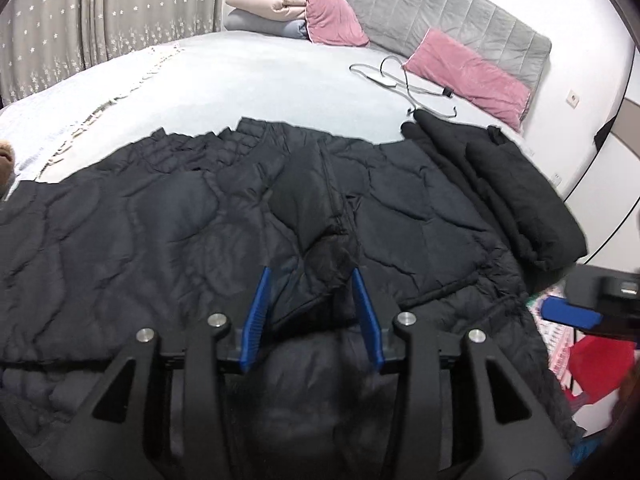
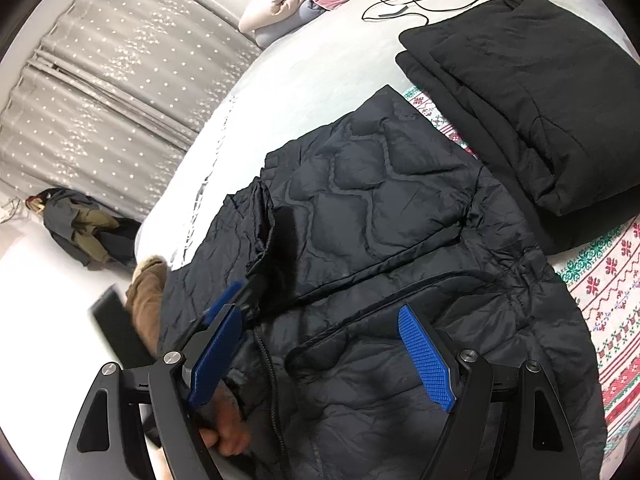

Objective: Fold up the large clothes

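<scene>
A large dark quilted jacket (image 1: 168,216) lies spread on the bed, also in the right wrist view (image 2: 360,208). My left gripper (image 1: 311,276) hovers low over its front opening, jaws parted around a raised fold of dark fabric without clamping it. It shows in the right wrist view (image 2: 236,300) at the jacket's left edge. My right gripper (image 2: 320,320) is wide open above the jacket's lower front, empty. Its blue finger (image 1: 568,314) shows at the right edge of the left wrist view.
A folded black garment (image 2: 532,100) lies right of the jacket, also in the left wrist view (image 1: 516,184). A patterned cloth (image 2: 608,280) lies beneath. Pink pillows (image 1: 468,72), a cable (image 1: 400,80) and a grey headboard (image 1: 440,4) are far. Curtains (image 2: 100,100) are left.
</scene>
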A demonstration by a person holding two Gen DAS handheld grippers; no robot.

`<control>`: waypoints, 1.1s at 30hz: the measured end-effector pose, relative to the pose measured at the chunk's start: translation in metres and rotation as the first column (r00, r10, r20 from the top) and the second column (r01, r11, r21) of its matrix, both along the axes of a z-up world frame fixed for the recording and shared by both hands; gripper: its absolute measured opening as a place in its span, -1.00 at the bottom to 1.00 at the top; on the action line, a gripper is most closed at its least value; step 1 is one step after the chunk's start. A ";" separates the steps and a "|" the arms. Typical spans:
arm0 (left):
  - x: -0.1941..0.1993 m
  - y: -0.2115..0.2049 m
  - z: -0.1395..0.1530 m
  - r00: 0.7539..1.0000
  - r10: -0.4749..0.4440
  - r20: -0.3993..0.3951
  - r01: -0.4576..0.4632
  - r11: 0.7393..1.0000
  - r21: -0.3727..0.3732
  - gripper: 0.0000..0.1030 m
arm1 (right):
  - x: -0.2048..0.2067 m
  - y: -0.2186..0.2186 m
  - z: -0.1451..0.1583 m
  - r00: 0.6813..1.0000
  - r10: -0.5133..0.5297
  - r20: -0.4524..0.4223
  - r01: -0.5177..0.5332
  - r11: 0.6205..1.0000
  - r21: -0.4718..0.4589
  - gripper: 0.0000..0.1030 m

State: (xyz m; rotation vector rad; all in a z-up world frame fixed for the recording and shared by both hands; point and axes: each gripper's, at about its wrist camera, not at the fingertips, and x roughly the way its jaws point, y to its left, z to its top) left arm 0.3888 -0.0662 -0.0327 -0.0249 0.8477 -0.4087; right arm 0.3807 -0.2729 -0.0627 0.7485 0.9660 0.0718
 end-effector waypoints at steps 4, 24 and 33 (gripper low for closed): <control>-0.021 0.040 0.024 0.999 0.053 0.000 -0.053 0.998 -0.016 -0.03 | -0.001 0.000 0.000 1.000 0.002 -0.007 -0.002 1.000 -0.030 0.60; -0.172 0.299 0.024 0.882 0.457 -0.114 -0.464 0.885 -0.033 -0.02 | -0.021 0.044 0.003 0.992 0.125 -0.003 -0.122 0.956 -0.268 0.60; -0.218 0.330 -0.021 0.893 0.418 -0.166 -0.428 0.904 -0.025 -0.02 | -0.067 0.031 -0.001 0.989 0.144 -0.032 -0.146 0.924 -0.353 0.60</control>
